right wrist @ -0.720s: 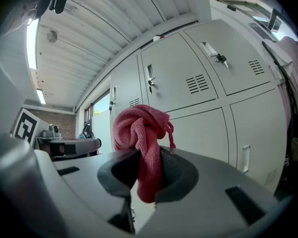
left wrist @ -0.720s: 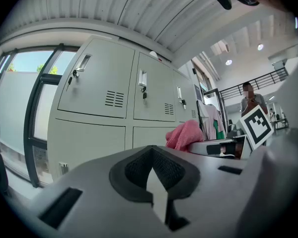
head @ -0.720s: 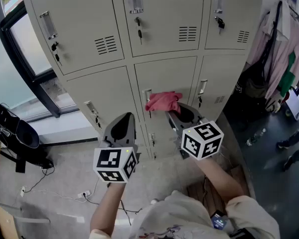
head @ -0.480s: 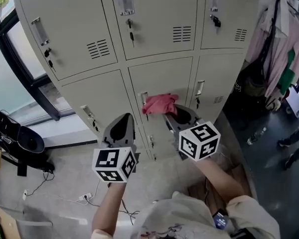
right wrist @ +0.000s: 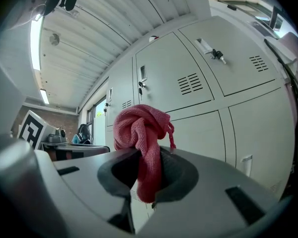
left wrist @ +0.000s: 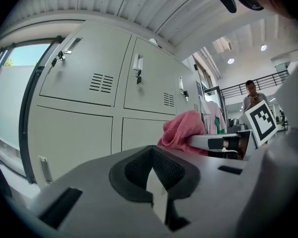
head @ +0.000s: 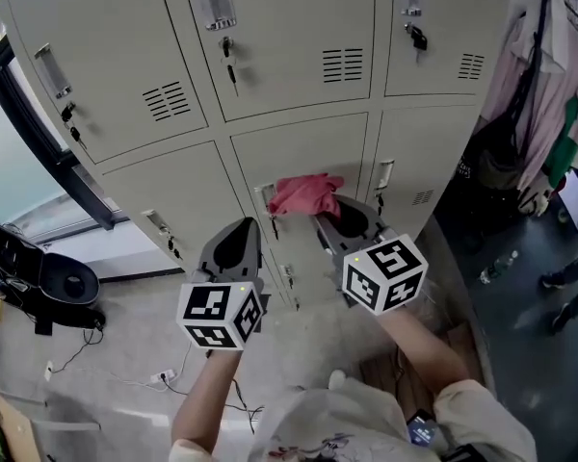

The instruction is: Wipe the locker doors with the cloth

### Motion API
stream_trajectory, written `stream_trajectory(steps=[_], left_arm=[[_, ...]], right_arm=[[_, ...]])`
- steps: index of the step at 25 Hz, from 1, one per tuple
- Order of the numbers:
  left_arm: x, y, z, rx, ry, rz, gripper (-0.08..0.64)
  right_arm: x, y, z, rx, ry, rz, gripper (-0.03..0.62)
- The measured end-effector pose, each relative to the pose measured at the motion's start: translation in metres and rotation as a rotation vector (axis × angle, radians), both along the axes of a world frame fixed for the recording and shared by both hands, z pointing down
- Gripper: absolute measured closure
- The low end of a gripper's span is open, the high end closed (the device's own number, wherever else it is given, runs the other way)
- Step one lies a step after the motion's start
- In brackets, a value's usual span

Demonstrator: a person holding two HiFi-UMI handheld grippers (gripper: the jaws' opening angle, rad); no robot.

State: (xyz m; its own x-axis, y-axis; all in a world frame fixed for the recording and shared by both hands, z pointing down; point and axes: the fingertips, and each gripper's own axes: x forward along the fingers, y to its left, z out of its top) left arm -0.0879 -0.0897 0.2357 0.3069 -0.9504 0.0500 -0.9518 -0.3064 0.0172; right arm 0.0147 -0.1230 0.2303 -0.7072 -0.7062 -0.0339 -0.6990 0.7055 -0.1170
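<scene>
now | right gripper (head: pixel 333 216) clamps cloth (head: pixel 305 193) near locker door (head: pixel 303 147) | left gripper (head: pixel 239 231) jaws together | clothes (head: pixel 557 94) hang right

Grey floor (head: pixel 125 335) (window (head: pixel 10 176) left)

– What do we have underfoot?
– On the left we see a pale speckled floor (head: pixel 125 345), and the lockers (head: pixel 183 195) stand on it.
– And lying on it?
– We make out a black bag (head: pixel 50 282) at the left edge. A white power strip (head: pixel 166 375) lies nearer us, with thin cables (head: pixel 72 349) trailing from it.
– To the right?
– There we see darker flooring (head: pixel 520 354), brown cardboard (head: pixel 393 372) by the lockers' foot, and somebody's shoes (head: pixel 557 280) at the far edge.
</scene>
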Motion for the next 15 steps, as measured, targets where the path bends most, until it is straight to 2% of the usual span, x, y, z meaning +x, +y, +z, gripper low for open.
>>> stream_trajectory(steps=[8,15], left_arm=[[-0.028,-0.010,0.004,0.011,0.012,-0.019,0.555],[-0.073,-0.028,-0.006,0.019,0.016,0.024,0.555]], right_arm=[[-0.055,-0.015,0.007,-0.021,0.020,-0.053,0.522],[-0.096,-0.041,0.000,-0.033,0.038,0.007,0.522]])
